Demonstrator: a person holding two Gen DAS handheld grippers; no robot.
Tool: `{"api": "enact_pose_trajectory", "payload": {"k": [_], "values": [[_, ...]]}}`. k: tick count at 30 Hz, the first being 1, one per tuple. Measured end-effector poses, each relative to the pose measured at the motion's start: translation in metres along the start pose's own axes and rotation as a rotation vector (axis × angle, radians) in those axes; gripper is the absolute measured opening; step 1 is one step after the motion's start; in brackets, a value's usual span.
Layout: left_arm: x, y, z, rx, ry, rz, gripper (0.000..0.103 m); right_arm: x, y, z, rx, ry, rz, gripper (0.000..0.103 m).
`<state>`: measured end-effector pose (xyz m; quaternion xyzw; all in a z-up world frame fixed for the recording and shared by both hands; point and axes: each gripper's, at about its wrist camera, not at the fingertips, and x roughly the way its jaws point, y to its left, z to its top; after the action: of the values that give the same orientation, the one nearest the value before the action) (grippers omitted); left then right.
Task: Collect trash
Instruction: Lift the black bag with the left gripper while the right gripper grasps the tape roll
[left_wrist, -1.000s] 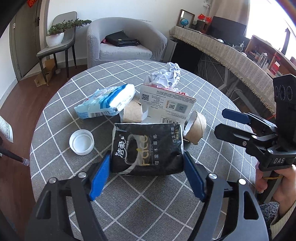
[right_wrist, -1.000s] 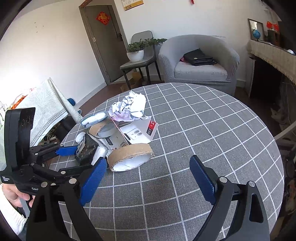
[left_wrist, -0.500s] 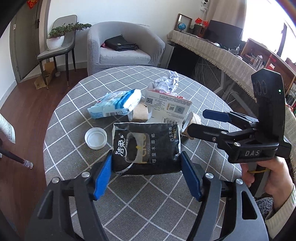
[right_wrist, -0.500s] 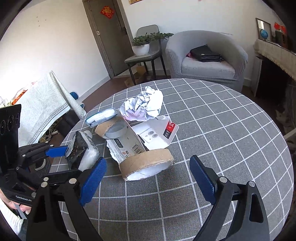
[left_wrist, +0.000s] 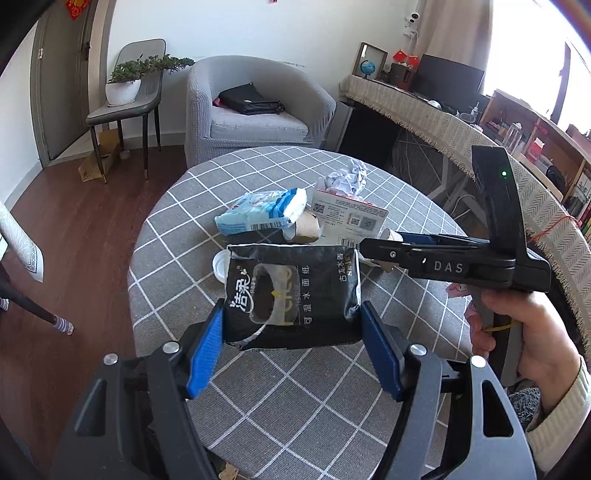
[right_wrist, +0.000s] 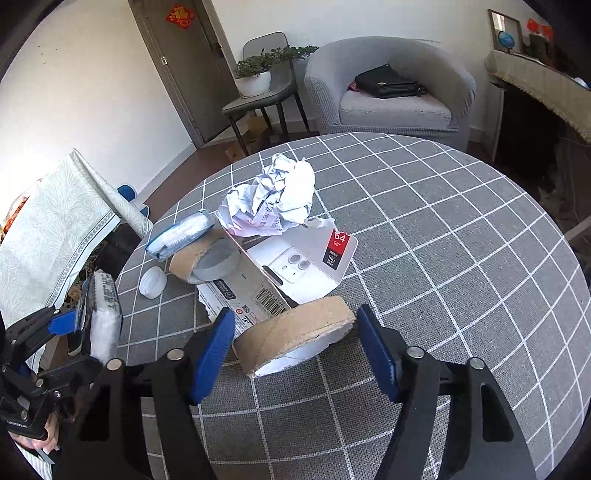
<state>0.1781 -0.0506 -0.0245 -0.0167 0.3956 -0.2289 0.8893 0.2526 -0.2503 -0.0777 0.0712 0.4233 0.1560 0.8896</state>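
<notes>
My left gripper is shut on a black wet-wipe packet and holds it above the round checked table; the packet also shows edge-on in the right wrist view. My right gripper is open, its jaws on either side of a wide cardboard tape ring lying on the table, not touching it. Behind the ring lie a torn white phone box, crumpled paper, a second cardboard ring, a blue tissue pack and a white cap.
A grey armchair with a black bag and a chair with a potted plant stand beyond the table. A long fringed sideboard runs along the right. A patterned cloth hangs at the left over the wood floor.
My left gripper has lifted the black packet off the table and drawn it back. My right gripper has moved in so that its jaws flank the near cardboard ring.
</notes>
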Motion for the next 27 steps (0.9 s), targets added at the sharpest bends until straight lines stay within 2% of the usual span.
{"api": "enact_pose_trajectory", "payload": {"k": [7,13,20,27], "values": [[-0.025,0.017,-0.003,-0.033,-0.058,0.035,0.073,-0.007,0.009,-0.002,0.005,0.014,-0.053,0.063],[-0.042,0.036,-0.009,-0.051,-0.071,0.09,0.073,-0.025,0.019,0.0,-0.007,-0.016,-0.093,0.063],[-0.063,0.063,-0.02,-0.102,-0.093,0.149,0.072,-0.037,0.048,0.005,-0.027,-0.052,-0.055,0.063],[-0.072,0.097,-0.039,-0.163,-0.068,0.216,0.072,-0.03,0.084,0.01,-0.071,-0.061,0.029,0.063]]}}
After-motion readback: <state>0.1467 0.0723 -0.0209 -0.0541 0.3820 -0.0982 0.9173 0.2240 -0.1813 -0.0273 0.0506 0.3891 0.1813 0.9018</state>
